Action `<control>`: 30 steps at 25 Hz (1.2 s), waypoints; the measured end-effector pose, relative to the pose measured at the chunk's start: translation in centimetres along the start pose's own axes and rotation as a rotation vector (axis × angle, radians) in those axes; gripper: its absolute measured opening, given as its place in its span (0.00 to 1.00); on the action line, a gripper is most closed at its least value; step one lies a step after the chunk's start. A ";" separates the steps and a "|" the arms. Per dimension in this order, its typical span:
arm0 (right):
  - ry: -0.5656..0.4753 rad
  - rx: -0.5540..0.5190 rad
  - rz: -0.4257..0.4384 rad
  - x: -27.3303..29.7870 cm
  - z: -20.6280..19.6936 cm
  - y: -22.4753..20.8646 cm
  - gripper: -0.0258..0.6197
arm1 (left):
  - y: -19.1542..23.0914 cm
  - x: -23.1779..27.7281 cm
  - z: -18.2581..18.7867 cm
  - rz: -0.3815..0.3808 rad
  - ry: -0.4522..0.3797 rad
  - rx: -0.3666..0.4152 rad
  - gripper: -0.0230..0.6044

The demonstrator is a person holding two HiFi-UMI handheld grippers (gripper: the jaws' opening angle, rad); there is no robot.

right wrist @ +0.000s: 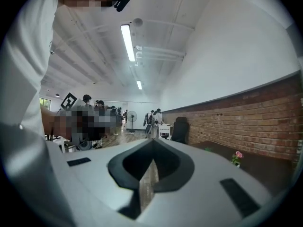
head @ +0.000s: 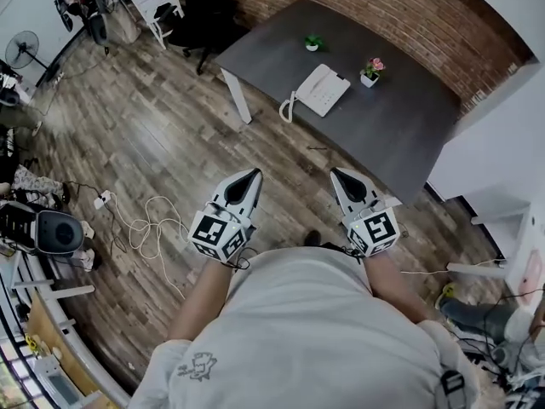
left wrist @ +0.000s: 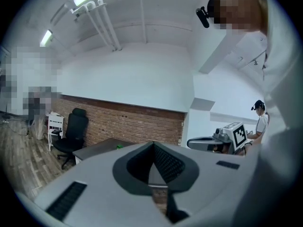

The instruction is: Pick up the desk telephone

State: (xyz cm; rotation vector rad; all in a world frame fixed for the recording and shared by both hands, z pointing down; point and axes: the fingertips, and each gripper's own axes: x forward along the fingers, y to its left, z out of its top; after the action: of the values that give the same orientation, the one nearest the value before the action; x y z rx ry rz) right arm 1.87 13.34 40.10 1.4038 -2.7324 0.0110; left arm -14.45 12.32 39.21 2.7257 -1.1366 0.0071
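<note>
A white desk telephone (head: 321, 89) with a coiled cord lies near the front edge of a dark grey table (head: 400, 122) by the brick wall. Both grippers are held level in front of my body, well short of the table, over the wooden floor. My left gripper (head: 252, 177) is shut with nothing in it. My right gripper (head: 337, 176) is likewise shut and empty. In the left gripper view only the table's corner (left wrist: 97, 149) shows beyond the jaws. In the right gripper view the table (right wrist: 258, 166) lies to the right.
Two small potted plants (head: 313, 43) (head: 371, 71) stand on the table behind the telephone. A black office chair (head: 200, 15) is at the table's left end. Loose white cables (head: 145, 228) and a black speaker (head: 51, 233) lie on the floor at left. A white wall corner (head: 494, 152) juts in at right.
</note>
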 end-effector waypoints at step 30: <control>0.043 0.083 0.021 2.4 -4.4 -14.5 0.05 | 0.7 15.4 0.0 0.038 0.031 0.016 0.05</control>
State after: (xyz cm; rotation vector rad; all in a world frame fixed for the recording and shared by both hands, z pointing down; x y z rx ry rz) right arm 12.53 3.07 44.32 1.3775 -2.7414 0.1562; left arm -4.06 1.03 40.48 2.7075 -1.1847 0.0633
